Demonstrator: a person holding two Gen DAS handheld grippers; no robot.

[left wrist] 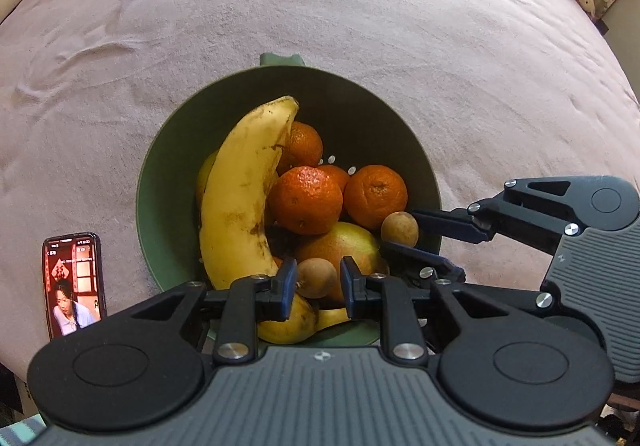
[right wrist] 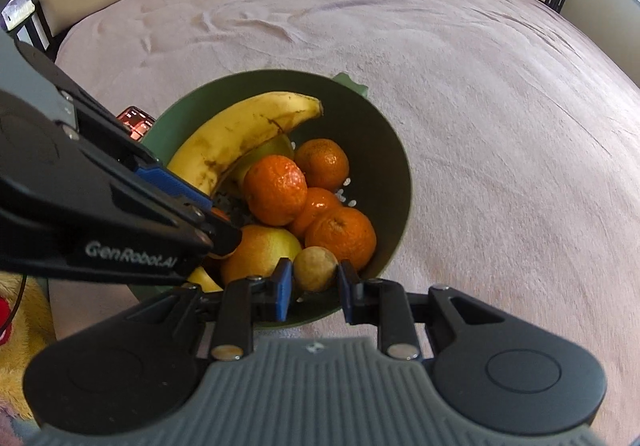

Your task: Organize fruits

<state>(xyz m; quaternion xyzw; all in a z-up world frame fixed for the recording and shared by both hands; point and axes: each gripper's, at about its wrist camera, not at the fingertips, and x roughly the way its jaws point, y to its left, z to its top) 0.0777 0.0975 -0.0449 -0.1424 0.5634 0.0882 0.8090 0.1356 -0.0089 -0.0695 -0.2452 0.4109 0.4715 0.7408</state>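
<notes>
Over the green bowl [left wrist: 148,182], each gripper brackets a small brown fruit, left [left wrist: 318,286] and right [right wrist: 314,280], apparently to lift them out; whether either pinches yet, I cannot tell.

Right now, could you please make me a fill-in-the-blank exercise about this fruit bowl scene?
1. The colour of the bowl is ___.
2. The long fruit leaning on the mandarins is a ___.
3. On the pink cover beside the bowl lies a ___.
4. The right gripper straddles a small round ___ fruit.

Missing words: green; banana; phone; brown.
</notes>
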